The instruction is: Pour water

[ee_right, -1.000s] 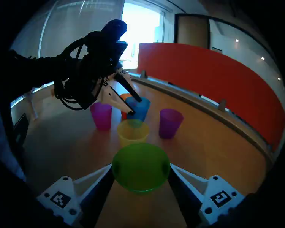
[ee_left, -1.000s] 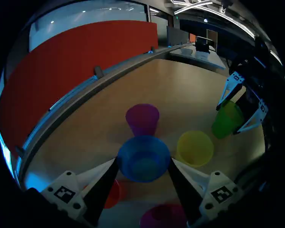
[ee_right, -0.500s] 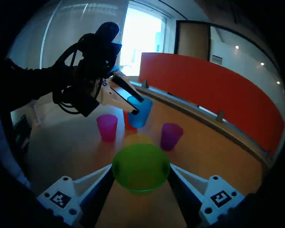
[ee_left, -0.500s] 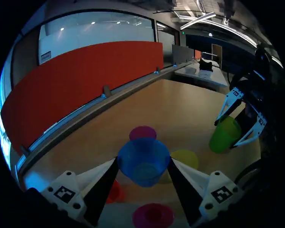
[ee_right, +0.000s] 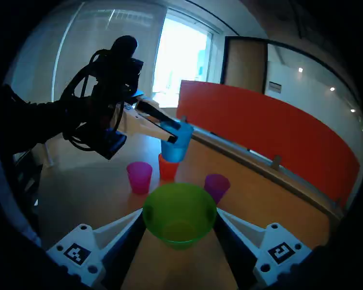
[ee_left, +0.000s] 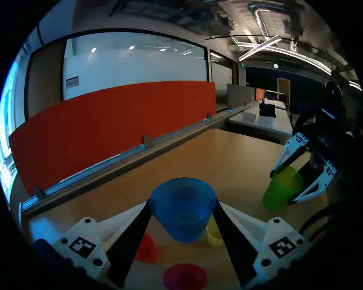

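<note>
**An open-plan office**

The place is an open-plan office. A long wood-topped desk (ee_left: 220, 159) stretches toward the far end. One long edge is backed by a red divider screen (ee_left: 109, 121), the kind that separates facing workstations, with a grey rail (ee_left: 128, 163) at its foot. Beyond the screen stands a glass-walled room (ee_left: 133, 63). Linear strip lights (ee_left: 259, 46) hang under a dark, exposed ceiling. Farther off, more desks (ee_left: 266, 122) carry dark equipment. In the right gripper view, a tall bright window (ee_right: 181, 67) and a wooden door (ee_right: 242, 67) stand on the far wall.
</note>
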The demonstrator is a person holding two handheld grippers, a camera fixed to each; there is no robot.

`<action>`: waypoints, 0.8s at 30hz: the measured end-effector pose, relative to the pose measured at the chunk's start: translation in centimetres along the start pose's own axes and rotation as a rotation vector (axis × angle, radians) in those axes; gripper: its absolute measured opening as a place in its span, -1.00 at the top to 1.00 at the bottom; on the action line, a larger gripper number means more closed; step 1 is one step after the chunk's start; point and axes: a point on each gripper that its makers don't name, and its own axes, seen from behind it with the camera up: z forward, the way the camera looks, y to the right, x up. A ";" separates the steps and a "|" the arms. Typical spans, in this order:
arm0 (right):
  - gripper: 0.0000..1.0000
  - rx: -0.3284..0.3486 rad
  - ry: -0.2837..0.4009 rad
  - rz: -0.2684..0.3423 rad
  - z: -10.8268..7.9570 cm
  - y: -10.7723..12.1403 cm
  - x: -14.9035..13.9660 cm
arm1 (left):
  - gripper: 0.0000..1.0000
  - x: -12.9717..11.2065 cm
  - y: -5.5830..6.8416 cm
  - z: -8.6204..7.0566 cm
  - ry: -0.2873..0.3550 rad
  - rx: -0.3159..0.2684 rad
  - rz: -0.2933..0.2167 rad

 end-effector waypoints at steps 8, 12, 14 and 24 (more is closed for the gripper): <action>-0.83 -0.007 0.030 -0.004 -0.6 -0.6 1.2 | -0.76 2.5 0.1 -2.4 0.105 0.017 -0.029; -0.83 -0.009 0.045 -0.007 -0.9 -1.0 1.8 | -0.77 3.4 0.0 -3.4 0.149 0.032 -0.045; -0.83 -0.010 0.054 -0.009 -1.0 -1.1 2.2 | -0.77 3.6 0.0 -3.9 0.168 0.039 -0.052; -0.83 -0.012 0.085 -0.008 -1.4 -1.8 3.2 | -0.77 5.2 0.8 -5.8 0.241 0.041 -0.060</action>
